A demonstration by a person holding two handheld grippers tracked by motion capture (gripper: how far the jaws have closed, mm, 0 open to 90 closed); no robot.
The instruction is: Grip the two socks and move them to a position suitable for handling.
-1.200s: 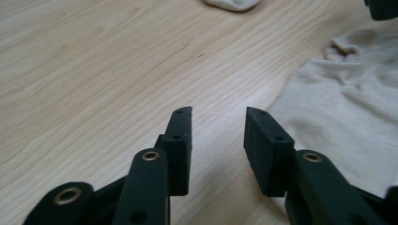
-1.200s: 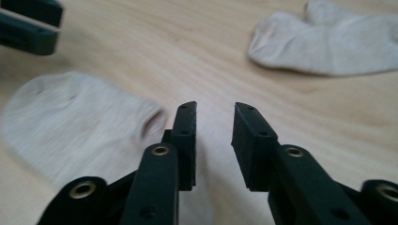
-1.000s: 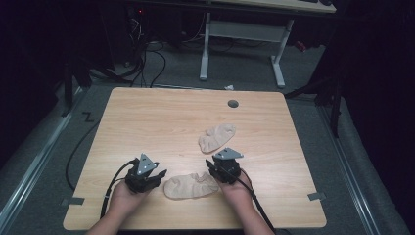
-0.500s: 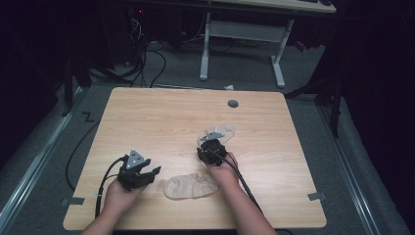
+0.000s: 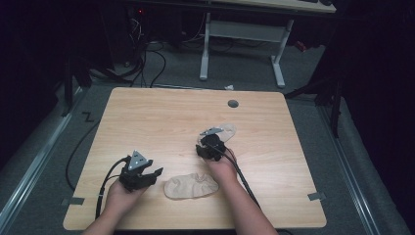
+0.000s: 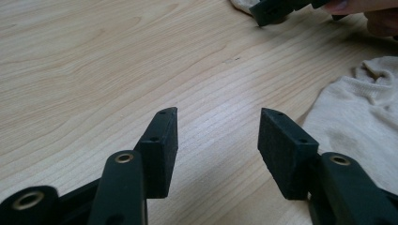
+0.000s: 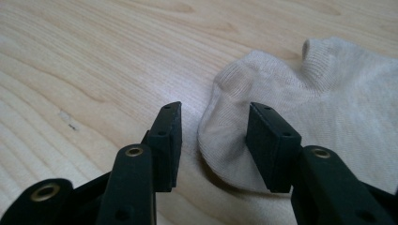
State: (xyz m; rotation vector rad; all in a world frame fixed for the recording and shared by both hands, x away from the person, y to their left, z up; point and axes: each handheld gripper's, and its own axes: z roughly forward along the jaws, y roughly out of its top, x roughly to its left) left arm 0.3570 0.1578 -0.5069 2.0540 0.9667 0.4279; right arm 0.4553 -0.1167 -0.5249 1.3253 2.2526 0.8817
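Observation:
Two beige ankle socks lie on the wooden table [image 5: 161, 122]. The near sock [image 5: 191, 186] lies flat between the person's forearms; its edge shows in the left gripper view [image 6: 356, 122]. My left gripper [image 5: 155, 174] is open just left of it, over bare wood [image 6: 218, 126]. The far sock [image 5: 227, 130] lies mid-table, partly hidden by my right gripper [image 5: 209, 143]. That gripper is open [image 7: 213, 124], its jaws standing either side of the rounded end of the far sock [image 7: 319, 93], low over the table.
A round grommet hole [image 5: 233, 103] sits near the table's far edge. Beyond the table stand white desk legs [image 5: 279, 63], with cables [image 5: 147, 54] on the floor. In the left gripper view, the right gripper [image 6: 281, 9] shows farther off.
My right gripper has left the near sock and moved away from the person to the far sock. My left gripper has shifted left, off the near sock's end.

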